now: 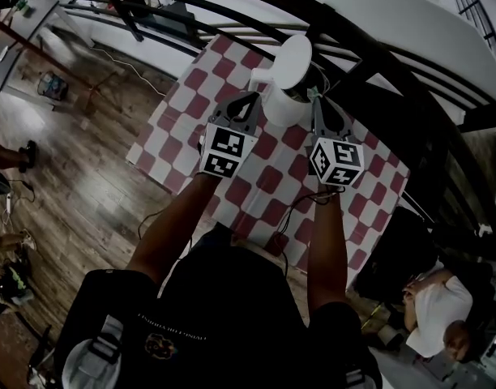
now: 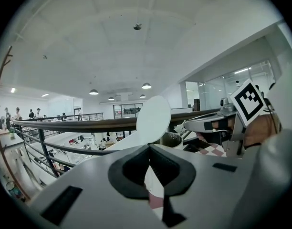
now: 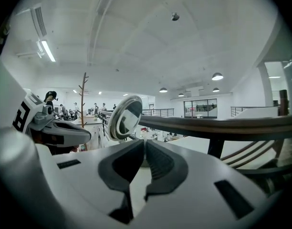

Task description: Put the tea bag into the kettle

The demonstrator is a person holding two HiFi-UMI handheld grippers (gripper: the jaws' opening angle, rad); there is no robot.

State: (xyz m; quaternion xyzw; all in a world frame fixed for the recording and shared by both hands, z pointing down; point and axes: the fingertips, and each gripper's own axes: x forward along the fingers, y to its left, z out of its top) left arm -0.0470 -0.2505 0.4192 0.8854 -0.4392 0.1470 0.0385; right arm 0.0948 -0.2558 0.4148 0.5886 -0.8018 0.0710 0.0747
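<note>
Patience: left claw [image 2: 147, 149] pressed together, right claw [image 3: 143, 143] pinching the tea bag [image 2: 183, 127], centre it over your kettle [image 1: 282, 109] at twelve o'clock.

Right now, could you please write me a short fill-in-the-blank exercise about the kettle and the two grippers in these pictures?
1. The white kettle has its lid standing ___.
2. The kettle rests on a cloth checked in white and ___.
3. In the head view the kettle stands ___ the left gripper and the right gripper.
Missing words: open; red; between.
</note>
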